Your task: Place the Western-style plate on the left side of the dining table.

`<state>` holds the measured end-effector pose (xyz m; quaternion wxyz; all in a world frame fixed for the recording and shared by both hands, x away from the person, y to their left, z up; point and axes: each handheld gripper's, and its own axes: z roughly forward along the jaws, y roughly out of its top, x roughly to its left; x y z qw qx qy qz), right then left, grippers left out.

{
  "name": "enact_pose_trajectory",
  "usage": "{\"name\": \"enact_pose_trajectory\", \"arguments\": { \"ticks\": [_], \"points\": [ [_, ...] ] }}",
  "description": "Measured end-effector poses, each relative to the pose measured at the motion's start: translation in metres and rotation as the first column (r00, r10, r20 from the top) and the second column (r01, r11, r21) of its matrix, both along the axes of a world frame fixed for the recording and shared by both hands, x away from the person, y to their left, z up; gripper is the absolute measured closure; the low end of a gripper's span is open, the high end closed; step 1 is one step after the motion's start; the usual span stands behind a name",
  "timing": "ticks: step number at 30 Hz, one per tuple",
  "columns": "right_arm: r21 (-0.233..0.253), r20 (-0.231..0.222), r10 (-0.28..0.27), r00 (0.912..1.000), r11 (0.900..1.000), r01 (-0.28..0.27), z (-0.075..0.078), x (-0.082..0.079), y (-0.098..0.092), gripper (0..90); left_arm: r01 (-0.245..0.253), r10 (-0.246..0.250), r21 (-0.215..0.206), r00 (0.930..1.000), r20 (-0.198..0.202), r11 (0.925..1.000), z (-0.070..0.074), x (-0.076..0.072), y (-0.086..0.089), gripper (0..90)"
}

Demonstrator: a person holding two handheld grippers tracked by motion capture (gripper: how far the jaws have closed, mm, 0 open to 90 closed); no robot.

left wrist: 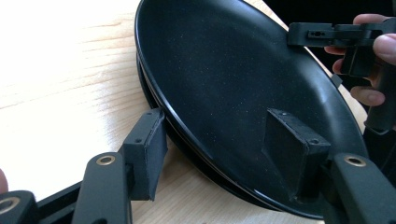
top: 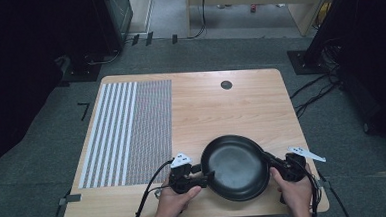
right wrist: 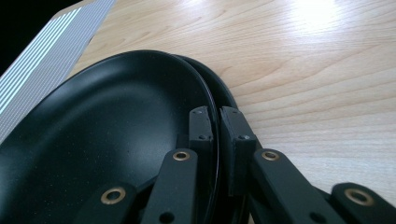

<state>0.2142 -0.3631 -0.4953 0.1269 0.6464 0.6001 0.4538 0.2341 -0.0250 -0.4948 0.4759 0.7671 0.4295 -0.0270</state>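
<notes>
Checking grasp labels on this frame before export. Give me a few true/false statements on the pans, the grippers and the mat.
1. Two black pans are nested, one inside the other. True.
2. The right gripper is shut on the upper pan's rim. True: one pad sits on each side of it.
3. The left gripper is clamped tight on the rim. False: its jaws stand apart, astride the rim.
4. The pans sit on the striped mat. False: they are on bare wood of the table, right of the mat.
5. Food lies in the top pan. False: it is empty.
</notes>
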Motion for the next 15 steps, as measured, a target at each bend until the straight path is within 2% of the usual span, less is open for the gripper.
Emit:
{"name": "enact_pose_trajectory", "arguments": {
  "ticks": [7,11,15],
  "points": [
    [0.007,-0.004,0.037,0.9993,0.999,-0.037,-0.001,0.001,0.006,83.5,-0.001,0.001,0.015,1.0,0.008,0.9999,0.001,0.0,0.001,40.2],
    [0.011,-0.006,0.045,0.999,0.999,-0.045,-0.002,0.002,0.008,83.4,-0.038,0.038,-0.011,0.9992,0.009,0.9992,0.008,0.005,0.011,40.9],
    [0.007,-0.006,0.045,0.999,0.999,-0.045,-0.002,0.001,0.009,83.3,-0.04,0.04,-0.027,0.9992,-0.003,0.9988,0.011,0.008,0.016,44.6]
  ]
}}
